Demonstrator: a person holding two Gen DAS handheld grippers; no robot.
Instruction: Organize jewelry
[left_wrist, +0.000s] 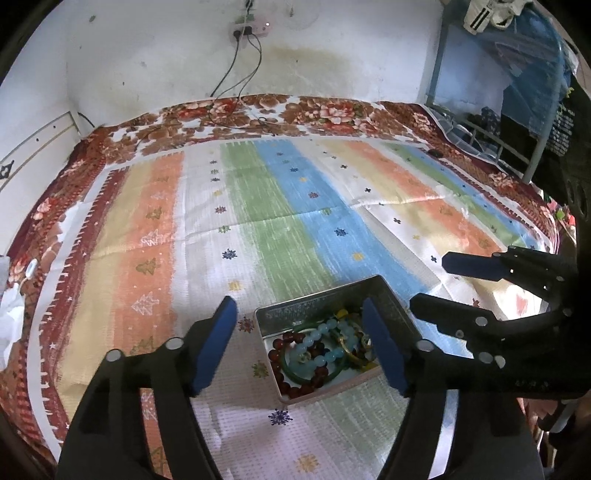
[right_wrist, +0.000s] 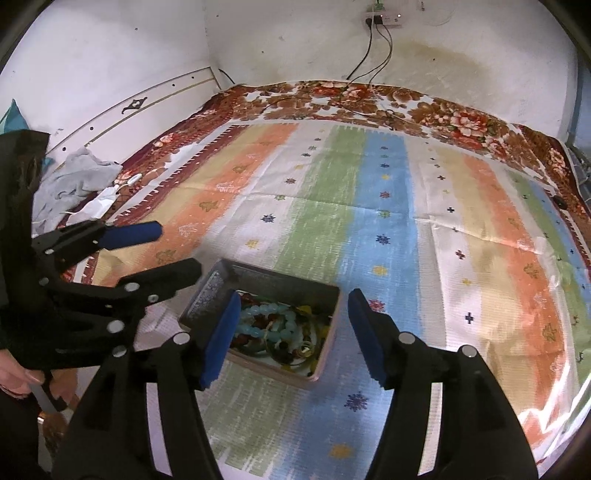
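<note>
A shallow rectangular metal tin (left_wrist: 388, 295) sits on a striped cloth (left_wrist: 280, 206) spread over a bed, low and just right of centre in the left wrist view, low and centre-left in the right wrist view. The tin holds a tangle of jewelry: a strand of pale blue beads (left_wrist: 317, 341), a dark red bead bracelet (left_wrist: 284, 341), a green bangle (left_wrist: 295, 371) and some gold-coloured pieces (left_wrist: 354, 350) toward its right side. The left hand-held gripper (left_wrist: 299, 345) hangs above the tin with its blue-padded jaws spread apart; the left pad lies outside the tin's left wall and the right pad over the tin's right part, and nothing is pinched between them. The right hand-held gripper (right_wrist: 291, 334) also stands with its jaws apart and empty, its left pad over the tin's left wall and its right pad beyond the tin's right edge. Each hand-held gripper shows in the other's view at the side of the frame. Under the striped cloth lies a floral blanket (left_wrist: 258, 110), and cables (left_wrist: 240, 74) run down the white wall from a socket strip (left_wrist: 251, 27) at the top of the frame.
</note>
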